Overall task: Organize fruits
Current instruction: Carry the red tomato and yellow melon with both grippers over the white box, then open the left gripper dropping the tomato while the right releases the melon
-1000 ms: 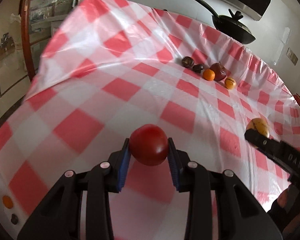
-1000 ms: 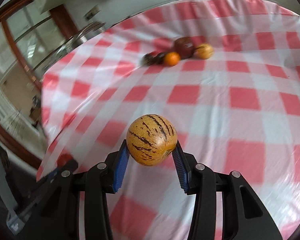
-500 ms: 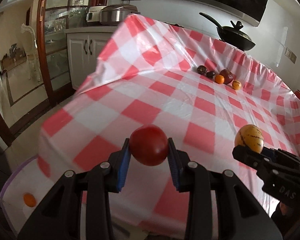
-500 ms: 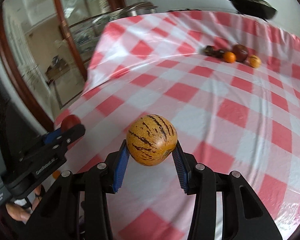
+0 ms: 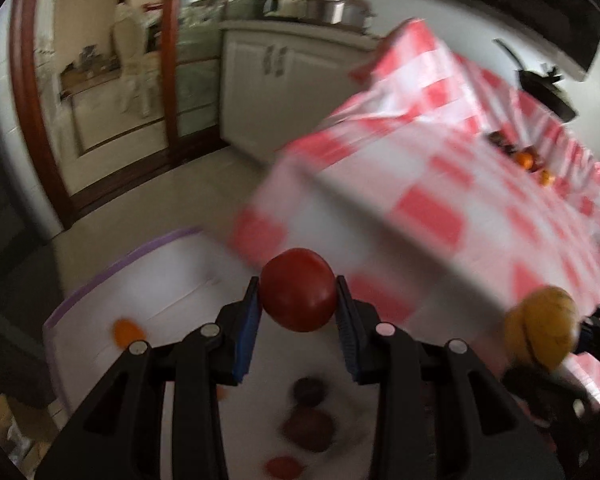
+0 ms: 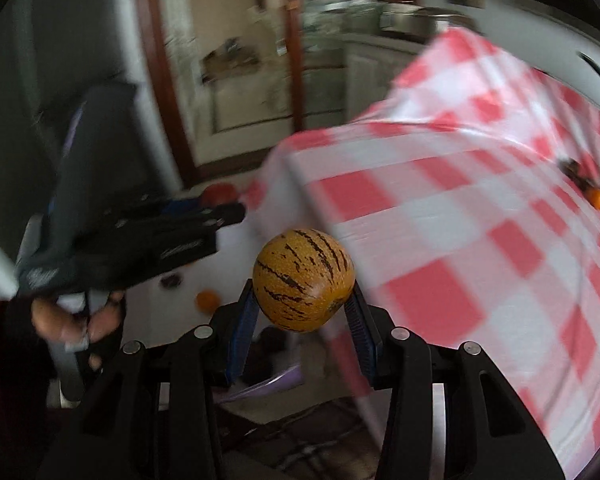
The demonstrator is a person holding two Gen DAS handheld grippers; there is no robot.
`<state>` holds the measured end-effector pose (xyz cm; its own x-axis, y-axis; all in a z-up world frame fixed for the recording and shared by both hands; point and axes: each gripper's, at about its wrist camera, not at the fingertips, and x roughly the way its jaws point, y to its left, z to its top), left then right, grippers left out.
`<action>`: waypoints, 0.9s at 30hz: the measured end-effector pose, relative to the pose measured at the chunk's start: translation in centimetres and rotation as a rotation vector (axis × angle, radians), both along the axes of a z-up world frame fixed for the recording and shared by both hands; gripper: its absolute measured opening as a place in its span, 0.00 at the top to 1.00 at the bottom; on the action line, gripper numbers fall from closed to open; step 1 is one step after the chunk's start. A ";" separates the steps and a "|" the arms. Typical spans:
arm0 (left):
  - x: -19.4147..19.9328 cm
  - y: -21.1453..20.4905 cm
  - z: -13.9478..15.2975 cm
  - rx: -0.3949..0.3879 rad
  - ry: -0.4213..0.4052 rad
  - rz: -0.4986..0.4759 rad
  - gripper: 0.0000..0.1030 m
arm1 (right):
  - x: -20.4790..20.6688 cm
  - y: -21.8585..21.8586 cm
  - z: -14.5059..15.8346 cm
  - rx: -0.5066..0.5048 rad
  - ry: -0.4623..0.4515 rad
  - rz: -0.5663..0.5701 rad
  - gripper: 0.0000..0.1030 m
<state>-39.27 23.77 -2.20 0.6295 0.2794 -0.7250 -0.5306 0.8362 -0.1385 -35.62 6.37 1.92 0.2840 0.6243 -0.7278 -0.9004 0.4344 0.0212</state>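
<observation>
A red tomato (image 5: 298, 290), round and glossy with no clear long axis, sits clamped between the blue pads (image 5: 247, 332) of the left gripper (image 5: 298, 320), held in the air above a white tray (image 5: 80, 312) with a lilac rim that lies low beside the table. To its right a yellow-orange melon (image 6: 304, 279), marked with dark broken stripes that run roughly from its top toward its lower right, is gripped between the blue pads (image 6: 242, 324) of the right gripper (image 6: 302, 320); it is slightly egg-shaped, its long axis tilted, with what looks like a stem scar facing the lower right. In the left wrist view the same melon shows at the right edge, level with the tomato and well apart from it. On the tray lie a small orange (image 5: 125, 331), two dark purplish fruits (image 5: 309, 426) and a blurred red one (image 5: 284, 467), all below the held tomato. The table, draped in a red-and-white checked cloth (image 5: 460, 208), rises to the right, where a cluster of small fruits (image 5: 526, 158) rests far along it, near a black pan (image 5: 546, 88). A bare hand (image 6: 72, 320) grips the left gripper's handle in the right wrist view. Both views are smeared by motion blur.
</observation>
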 end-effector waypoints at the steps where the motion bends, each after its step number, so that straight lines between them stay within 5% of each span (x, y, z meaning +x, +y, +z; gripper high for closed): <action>1: -0.5 0.5 -0.5 -0.005 0.015 0.013 0.65 | -0.7 0.5 -0.6 -0.020 -0.006 0.030 0.57; 8: -4.0 3.5 -5.2 -0.073 0.114 0.128 0.65 | -4.4 3.8 -6.4 -0.212 0.007 0.187 0.57; 18: -5.3 5.4 -9.8 -0.136 0.273 0.260 0.65 | -4.4 5.9 -12.1 -0.367 0.054 0.235 0.57; 27: -6.0 6.0 -10.7 -0.153 0.310 0.337 0.64 | -5.9 7.8 -13.7 -0.406 -0.007 0.318 0.57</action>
<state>-45.29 29.80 -12.94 0.2697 0.3063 -0.9129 -0.8041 0.5933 -0.0385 -41.56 14.13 -11.77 0.1320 0.3485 -0.9280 -0.9888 0.1115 -0.0987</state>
